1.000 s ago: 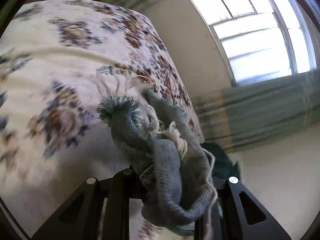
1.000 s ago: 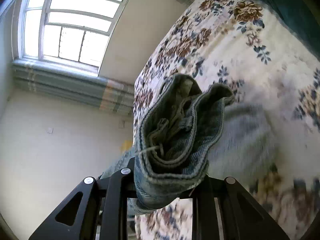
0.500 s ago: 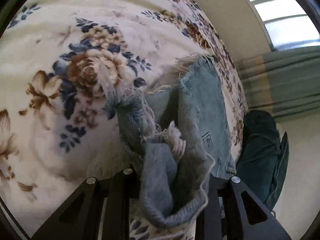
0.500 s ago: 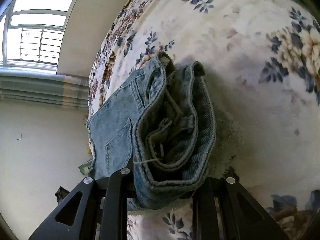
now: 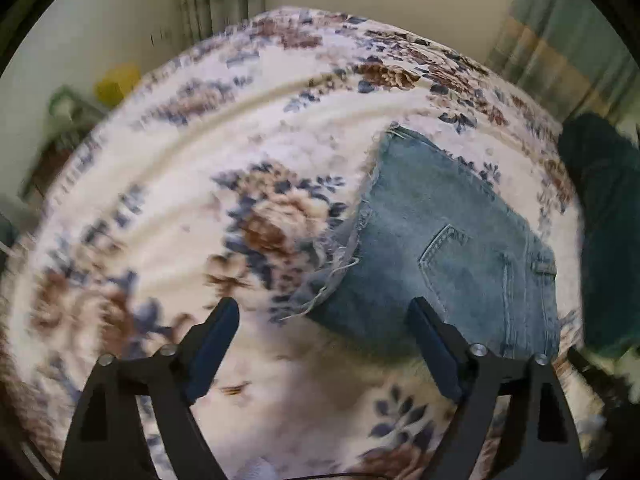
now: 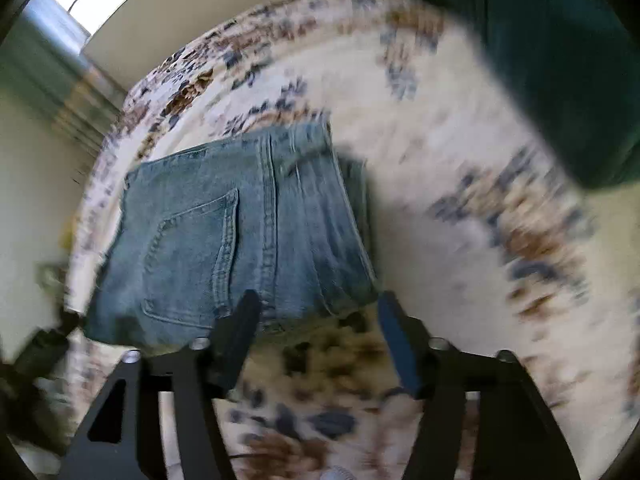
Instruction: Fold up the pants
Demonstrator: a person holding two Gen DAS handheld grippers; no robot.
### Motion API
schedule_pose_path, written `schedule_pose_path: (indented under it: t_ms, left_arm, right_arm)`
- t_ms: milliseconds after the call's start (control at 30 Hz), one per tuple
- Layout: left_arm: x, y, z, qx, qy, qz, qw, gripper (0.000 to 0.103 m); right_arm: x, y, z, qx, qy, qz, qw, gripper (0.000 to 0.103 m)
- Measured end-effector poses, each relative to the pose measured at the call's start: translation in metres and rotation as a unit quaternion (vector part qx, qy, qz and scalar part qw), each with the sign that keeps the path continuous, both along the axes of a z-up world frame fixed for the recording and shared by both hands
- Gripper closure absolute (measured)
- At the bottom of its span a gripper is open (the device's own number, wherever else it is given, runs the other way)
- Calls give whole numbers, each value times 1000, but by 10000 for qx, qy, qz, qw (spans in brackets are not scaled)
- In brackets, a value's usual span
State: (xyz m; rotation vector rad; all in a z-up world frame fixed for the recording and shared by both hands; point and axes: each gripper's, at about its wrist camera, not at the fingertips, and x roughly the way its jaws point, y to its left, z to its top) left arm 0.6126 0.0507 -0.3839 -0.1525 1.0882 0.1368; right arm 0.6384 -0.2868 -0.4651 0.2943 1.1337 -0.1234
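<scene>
The blue denim pants (image 5: 444, 248) lie folded flat on the floral bedspread (image 5: 192, 184), back pocket up and frayed hem at their left edge. My left gripper (image 5: 324, 320) is open and empty, just in front of the pants' near edge. In the right wrist view the folded pants (image 6: 224, 236) lie left of centre. My right gripper (image 6: 316, 316) is open and empty, just in front of their near right corner. Both views are motion-blurred.
A dark green garment (image 5: 604, 232) lies on the bed right of the pants; it also shows in the right wrist view (image 6: 552, 56). A yellow object (image 5: 116, 80) stands past the bed's far left edge. Curtains (image 5: 560, 40) hang behind the bed.
Both grippers have let go of the pants and opened. The pants now lie flat on the bed, and both grippers have drawn back from them.
</scene>
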Motion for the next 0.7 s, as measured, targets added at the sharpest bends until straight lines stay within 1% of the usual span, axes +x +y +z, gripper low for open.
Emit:
schedule_pose_path:
  t_ms: [33,67,100,133,167,233,333,433,567,600,700]
  left_arm:
    - [-4,-2,6,96,-26,-52,9999,16]
    - [-10,-6,15,236,-89,-136,9996,15]
    - [-16,-12,25,412,-147,-209,9988,13]
    - [-23,-17,37,569,-211,-277,9978,10]
    - [-30,-22,47,649,-291,-342,9969,8]
    - [-44,-29,67,780,-438,-413,9951,8]
    - [-67,-37,99,893,-616,-475,9930,7]
    - [-101,-45,140,894,-832,-546,9910,7]
    - [-147,-50,187,852,-1017,-559,9896,7]
    - [-156,-50,195,819,-1041,-568,9896,7]
    - [-197,-53,231,806,-1205,-559,9879,7]
  right_arm:
    - [-8,6,13,-231,-66,58,9997,16]
    - [-14,9,24,-364,-119,82,9992,5]
    - [-24,14,40,-543,-205,82,9983,1]
    - [-30,16,52,-642,-268,67,9976,1]
    - [-39,19,67,-782,-367,52,9962,1]
    - [-56,22,94,-998,-531,55,9936,0]
    - [-89,25,139,-1126,-747,36,9908,0]
    - [-124,23,184,-1127,-943,13,9891,0]
    - [-181,21,248,-1062,-1170,48,9874,0]
    - [-192,21,259,-1079,-1226,52,9866,0]
    - [-243,18,310,-1093,-1507,86,9825,0]
